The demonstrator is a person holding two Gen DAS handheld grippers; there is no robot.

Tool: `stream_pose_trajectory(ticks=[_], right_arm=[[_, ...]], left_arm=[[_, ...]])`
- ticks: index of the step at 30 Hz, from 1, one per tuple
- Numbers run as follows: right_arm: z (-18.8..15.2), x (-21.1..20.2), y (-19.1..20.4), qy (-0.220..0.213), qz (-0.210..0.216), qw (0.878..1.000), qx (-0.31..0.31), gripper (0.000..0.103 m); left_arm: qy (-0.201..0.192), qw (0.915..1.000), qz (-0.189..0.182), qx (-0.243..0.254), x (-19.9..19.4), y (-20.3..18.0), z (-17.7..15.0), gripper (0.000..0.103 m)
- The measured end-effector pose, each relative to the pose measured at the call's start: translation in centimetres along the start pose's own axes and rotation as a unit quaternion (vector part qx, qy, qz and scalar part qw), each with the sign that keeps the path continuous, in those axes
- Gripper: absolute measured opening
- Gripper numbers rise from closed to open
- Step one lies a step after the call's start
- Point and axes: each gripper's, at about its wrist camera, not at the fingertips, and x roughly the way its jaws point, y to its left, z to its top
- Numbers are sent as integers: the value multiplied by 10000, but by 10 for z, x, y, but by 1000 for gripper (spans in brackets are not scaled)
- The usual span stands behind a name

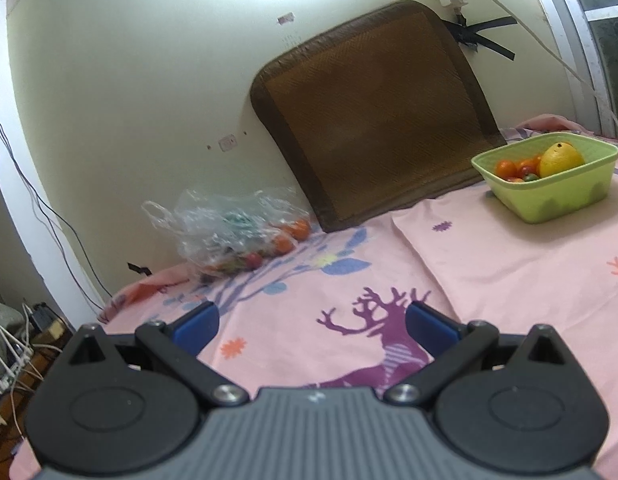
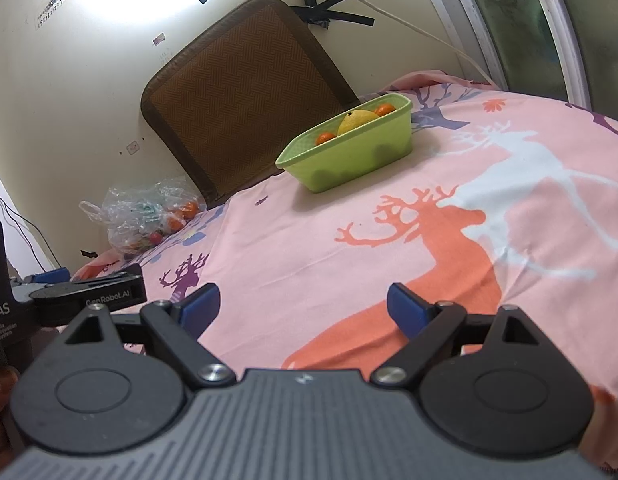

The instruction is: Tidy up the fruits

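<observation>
A bed, covered by a pink cotton sheet (image 2: 389,184) printed with flat deer silhouettes, carries everything. Near its far edge, just in front of a brown woven mat (image 1: 381,108) leaning on the wall, stands a light-green plastic basket (image 2: 349,156), rectangular with rounded corners and a slightly translucent wall. In it lie a bulging yellow mango-shaped fruit (image 1: 561,158) and several small round orange fruits (image 1: 505,168). At the bed's far left corner, against the wall, slumps a crinkled clear plastic bag (image 1: 225,232) with more small orange and red round fruits inside.

The left claw (image 1: 311,322) hovers over the near part of the bed, its blue-padded fingers spread wide with nothing between them. The right claw (image 2: 305,306) is likewise released and empty, above the orange deer print.
</observation>
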Motion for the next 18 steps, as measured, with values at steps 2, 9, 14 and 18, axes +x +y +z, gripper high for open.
stream_pose_trajectory(ticks=[2, 9, 14, 18], right_arm=[[0, 0, 0, -11, -6, 10000, 2, 92], [-1, -9, 8, -343, -118, 9990, -265, 92], [0, -10, 8, -429, -144, 9986, -259, 92], [3, -11, 3, -497, -202, 9985, -117, 92]], left_arm=[[-50, 10000, 67, 22, 0, 1, 1, 103], [85, 9999, -104, -24, 3, 3, 1, 103], [541, 9949, -824, -216, 8, 2, 0, 103], [827, 9875, -1289, -379, 10, -2, -2, 103]])
